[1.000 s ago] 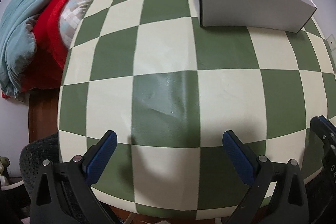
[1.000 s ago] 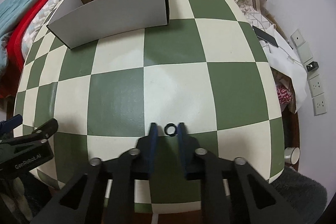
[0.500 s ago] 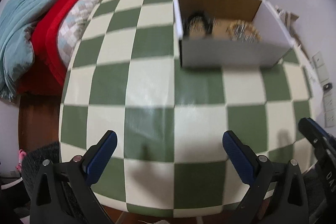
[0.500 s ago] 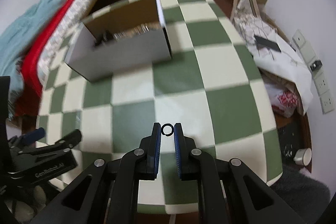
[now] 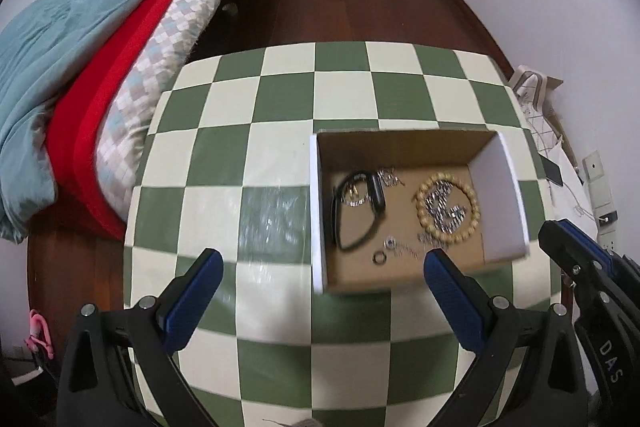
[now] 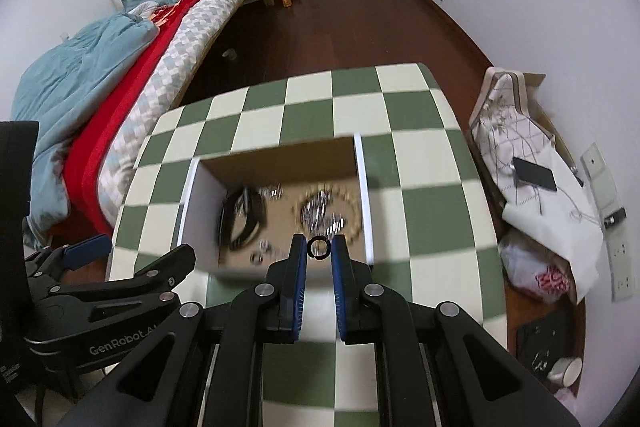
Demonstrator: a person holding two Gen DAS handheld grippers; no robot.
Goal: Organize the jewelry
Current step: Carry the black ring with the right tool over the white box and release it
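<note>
Right wrist view: black ring is pinched between right gripper jaws, held above the box's near edge; box lies just ahead. Left gripper jaws spread, empty.

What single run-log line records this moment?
right claw: shut on small black ring | above open cardboard box | left claw: open, empty | next: probably drop ring

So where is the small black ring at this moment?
In the right wrist view, the black ring is pinched between the tips of the right tongs, held up over the near edge of the open cardboard box, in front of the beaded bracelet.
</note>
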